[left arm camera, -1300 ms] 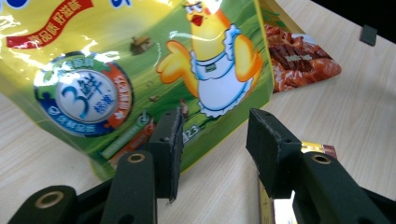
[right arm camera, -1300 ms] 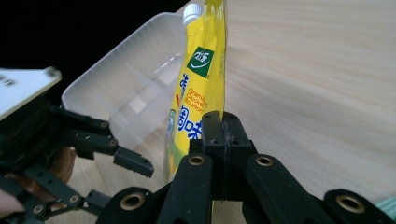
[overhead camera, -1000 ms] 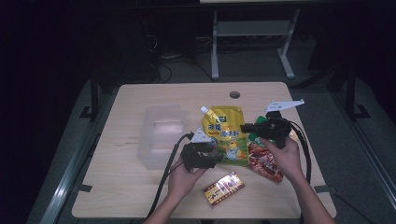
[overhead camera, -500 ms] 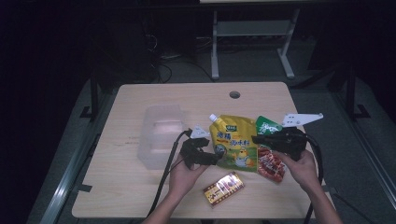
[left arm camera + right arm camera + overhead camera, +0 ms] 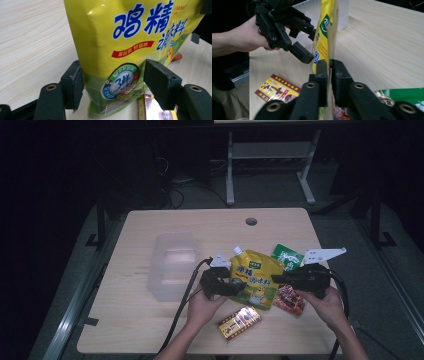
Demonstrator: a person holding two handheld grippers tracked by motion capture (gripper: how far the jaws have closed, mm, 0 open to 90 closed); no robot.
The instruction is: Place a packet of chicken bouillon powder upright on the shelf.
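The left gripper (image 5: 239, 286) straddles the yellow pouch (image 5: 255, 279), its jaws having just narrowed a little, pads short of pinching the lower edge. The right gripper (image 5: 329, 72) is clamped on the pouch's side seam, holding it upright. The pouch looks floppy, slick and bottom-heavy; flat seams seem the safest hold.

In the left gripper view, the yellow pouch (image 5: 130, 45) is cut off by the top edge, and its lower right corner hides behind one black pad of the left tongs (image 5: 112, 82). A brown packet (image 5: 155, 110) beneath is cut by the bottom edge. In the high view, the red packet (image 5: 290, 300) near the surface's right edge lies partly under the right tongs (image 5: 277, 279), its print too small to read.
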